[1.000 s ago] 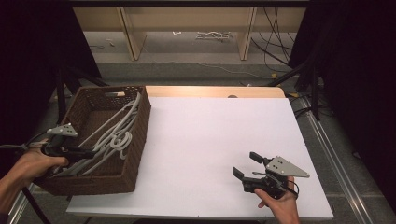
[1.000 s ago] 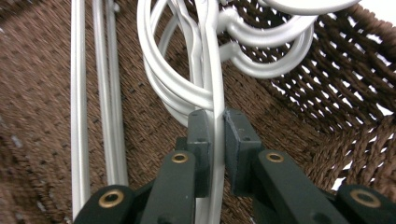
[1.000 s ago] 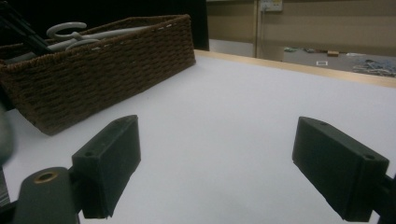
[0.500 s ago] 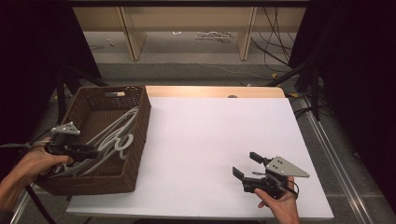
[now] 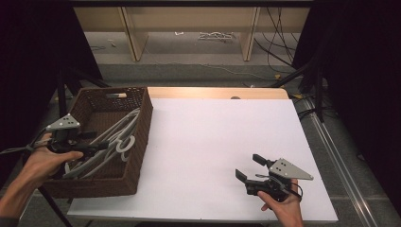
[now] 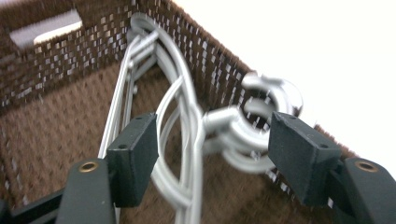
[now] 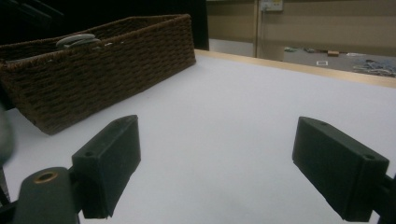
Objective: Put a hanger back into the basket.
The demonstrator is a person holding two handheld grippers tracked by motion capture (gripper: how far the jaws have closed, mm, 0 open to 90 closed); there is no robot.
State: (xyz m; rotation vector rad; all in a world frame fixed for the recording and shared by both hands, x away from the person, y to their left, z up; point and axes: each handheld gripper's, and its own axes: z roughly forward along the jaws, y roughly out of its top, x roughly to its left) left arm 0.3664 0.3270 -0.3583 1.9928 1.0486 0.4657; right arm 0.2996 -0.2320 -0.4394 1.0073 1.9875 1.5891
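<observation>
— Start at the left edge of the table: why is the left gripper point(image 5: 97, 147) parked over that wicker basket point(image 5: 140, 142)?

— It's working on the grey hangers point(image 5: 111, 142) piled inside. They lie slantwise in the basket, their hooks leaning against the wall nearest the white tabletop point(image 5: 222, 142), one curl poking up at the rim. I'd say they're stacked that way simply because they're too long to lie flat.

— Has it got hold of one?

— No. In the left gripper view the jaws have just been opening and now stand wide, with the hangers' point(image 6: 187, 140) wires and hooks between the pads point(image 6: 135, 154) but nothing pinched. My guess is a release: the bundle rests on the basket's floor and wall on its own.

— And the wide stretch of white in the middle?

— Bare. It reads as the working area, kept free for whatever comes out of, or goes into, the basket.

— The right-hand side, then?

— The right gripper point(image 5: 249, 168) sits low near the table's near right corner, well apart from the basket, jaws spread wide and holding nothing. In its own view the pads point(image 7: 109, 163) frame only white surface, with the basket point(image 7: 107, 65) far off. It looks like it's just waiting its turn.
</observation>
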